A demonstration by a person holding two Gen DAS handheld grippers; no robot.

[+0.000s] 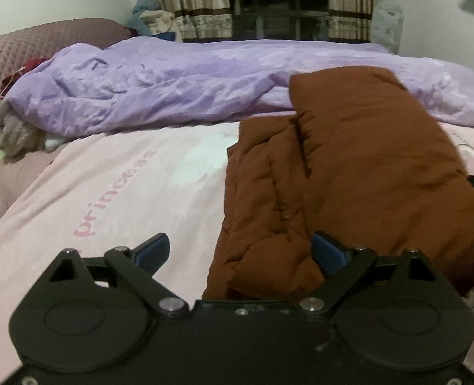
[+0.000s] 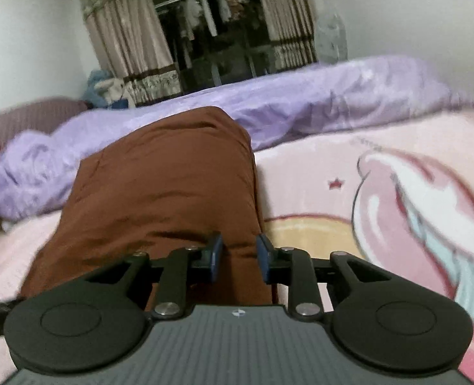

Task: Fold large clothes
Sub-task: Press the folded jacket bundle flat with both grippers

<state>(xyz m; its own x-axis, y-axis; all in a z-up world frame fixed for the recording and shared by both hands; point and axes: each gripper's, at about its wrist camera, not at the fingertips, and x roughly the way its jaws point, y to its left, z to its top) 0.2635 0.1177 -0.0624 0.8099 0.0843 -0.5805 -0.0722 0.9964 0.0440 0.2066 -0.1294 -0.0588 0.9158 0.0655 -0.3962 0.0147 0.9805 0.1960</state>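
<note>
The brown puffer jacket lies mostly folded at twelve o'clock on the bed, seemingly needing only tidying; left tool spread wide, right tool slightly parted, fabric between unpinched.

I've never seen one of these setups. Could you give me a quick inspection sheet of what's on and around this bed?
Surface: pink printed bedspread.
Job's things: brown padded jacket, partly folded, lying on the bedspread.
Clutter: rumpled purple duvet behind the jacket; mauve pillow.
Grippers: left gripper wide open over the jacket's near edge; right gripper narrowly open, brown fabric between its fingers.
Cables: nothing seen.
Surroundings: curtains around a dark opening with hanging clothes.
</note>
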